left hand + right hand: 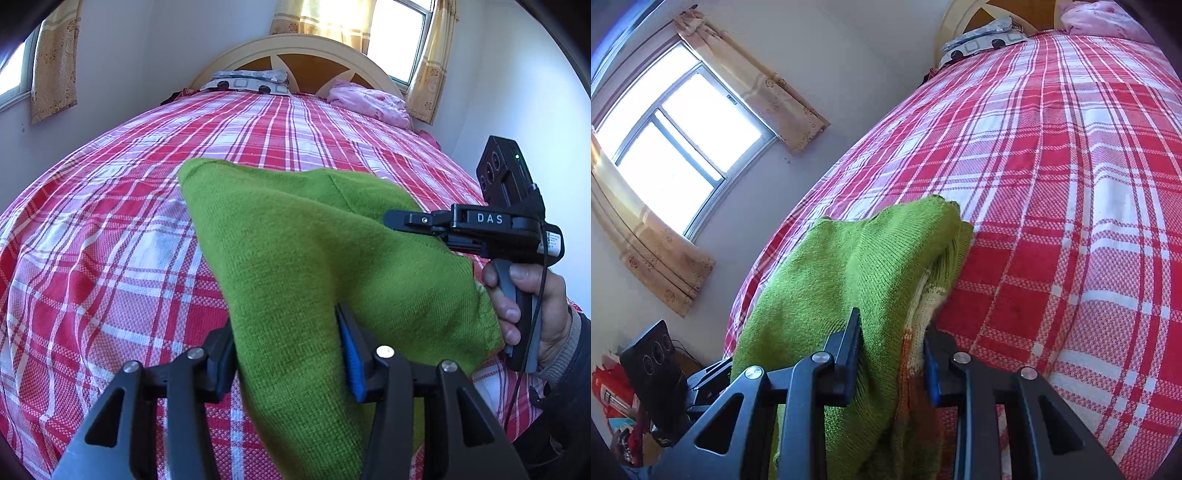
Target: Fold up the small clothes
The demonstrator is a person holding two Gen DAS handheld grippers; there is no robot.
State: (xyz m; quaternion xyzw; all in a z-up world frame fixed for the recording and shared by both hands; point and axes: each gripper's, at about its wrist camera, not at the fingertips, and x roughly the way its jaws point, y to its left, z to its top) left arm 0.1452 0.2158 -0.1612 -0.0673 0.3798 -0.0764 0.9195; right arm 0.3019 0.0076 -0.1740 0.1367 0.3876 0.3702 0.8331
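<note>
Soft green knitted sweater [306, 236] lay draped over the red and white checked bed cover [110, 229], left claw [288, 354] part open around one edge, right claw [892, 354] squeezed on the other edge.

White letters "DAS" stand on the right gripper [402, 220].

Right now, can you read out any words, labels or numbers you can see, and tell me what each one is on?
"DAS": white letters on the black body of the right hand-held gripper, seen from the left wrist view.
White sticker on that gripper's far side: print too small to read.
Red packaging beside the bed: label too blurred to read.
Nothing else legible.
</note>
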